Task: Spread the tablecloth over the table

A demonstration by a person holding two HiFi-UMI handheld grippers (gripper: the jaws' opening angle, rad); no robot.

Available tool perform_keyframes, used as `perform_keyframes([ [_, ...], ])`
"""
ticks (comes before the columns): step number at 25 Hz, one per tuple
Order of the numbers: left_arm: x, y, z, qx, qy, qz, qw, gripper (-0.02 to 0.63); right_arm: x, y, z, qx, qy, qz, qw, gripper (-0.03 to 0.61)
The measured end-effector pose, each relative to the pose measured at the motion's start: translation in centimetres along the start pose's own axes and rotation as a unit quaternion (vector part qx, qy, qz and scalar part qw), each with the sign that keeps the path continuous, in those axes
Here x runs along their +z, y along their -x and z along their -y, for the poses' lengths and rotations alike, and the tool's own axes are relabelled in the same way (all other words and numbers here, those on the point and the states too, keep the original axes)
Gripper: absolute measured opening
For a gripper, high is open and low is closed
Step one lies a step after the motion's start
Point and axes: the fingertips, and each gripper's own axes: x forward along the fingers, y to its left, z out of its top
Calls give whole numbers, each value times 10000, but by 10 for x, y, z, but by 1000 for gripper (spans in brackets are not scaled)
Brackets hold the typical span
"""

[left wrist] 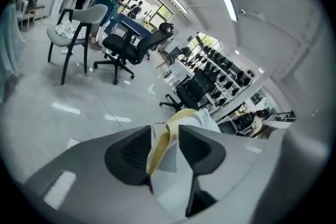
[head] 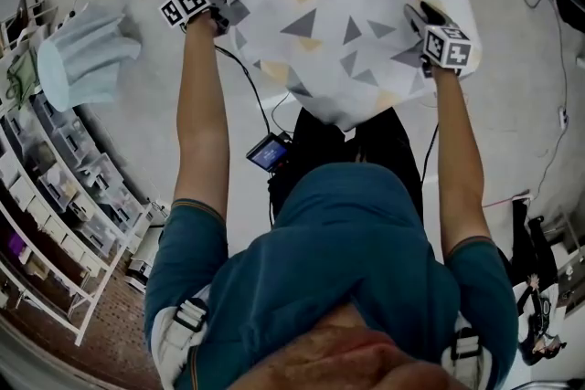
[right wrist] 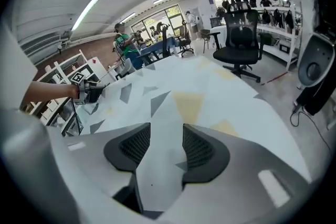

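As one tablecloth [head: 347, 23] hangs spread, two grippers, left gripper [left wrist: 165, 131] and right gripper [right wrist: 167, 129], have fingers [right wrist: 198, 152] clamped on it.

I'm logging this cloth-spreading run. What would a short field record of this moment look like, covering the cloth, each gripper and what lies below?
cloth: tablecloth, white with grey and yellow triangles, spread in the air between both grippers
left gripper: closed on a bunched edge of the cloth
right gripper: closed on a flat edge of the cloth
below the cloth: floor
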Motion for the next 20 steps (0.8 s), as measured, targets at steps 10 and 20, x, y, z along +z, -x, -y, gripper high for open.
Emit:
perform_keyframes([
  [10,0,28,75,-1645,-539,-5,9849,61,-12,-14,-3,-254,427,-524,9974,178],
  [20,-114,34,160,-2345,-1166,-741,9623,55,-12,-15,0,-611,477,-501,9957,147],
])
